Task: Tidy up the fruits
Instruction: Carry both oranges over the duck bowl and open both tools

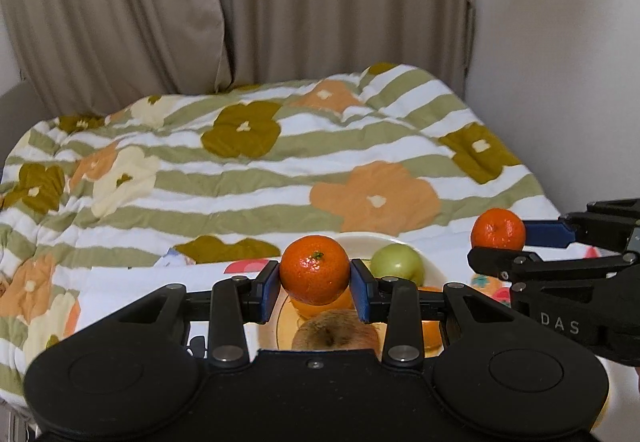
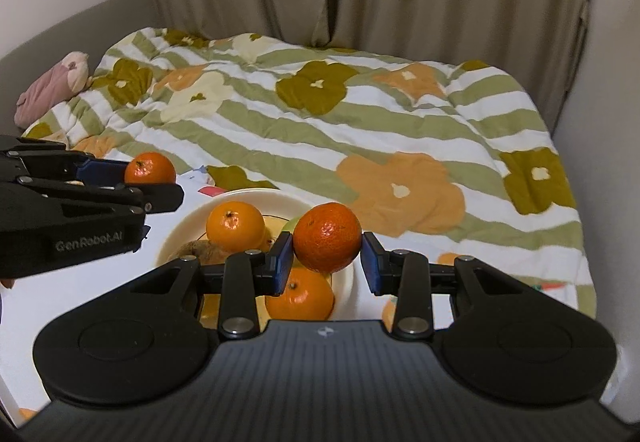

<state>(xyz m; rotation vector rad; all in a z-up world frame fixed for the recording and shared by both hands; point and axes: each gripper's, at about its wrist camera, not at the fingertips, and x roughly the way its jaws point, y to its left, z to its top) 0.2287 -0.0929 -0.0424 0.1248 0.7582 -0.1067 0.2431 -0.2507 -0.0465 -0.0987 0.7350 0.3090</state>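
Now both grippers, left (image 1: 315, 288) and right (image 2: 327, 260), each clamp a tangerine over the bowl (image 2: 180, 230); next, lower toward six o'clock and release.

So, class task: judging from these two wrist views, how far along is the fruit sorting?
Done: the plate already holds two oranges, a green apple and a brown fruit.
In hand: the left gripper clamps one mandarin, the right gripper another, both near the plate.
Left: setting both down; where they belong isn't visible.
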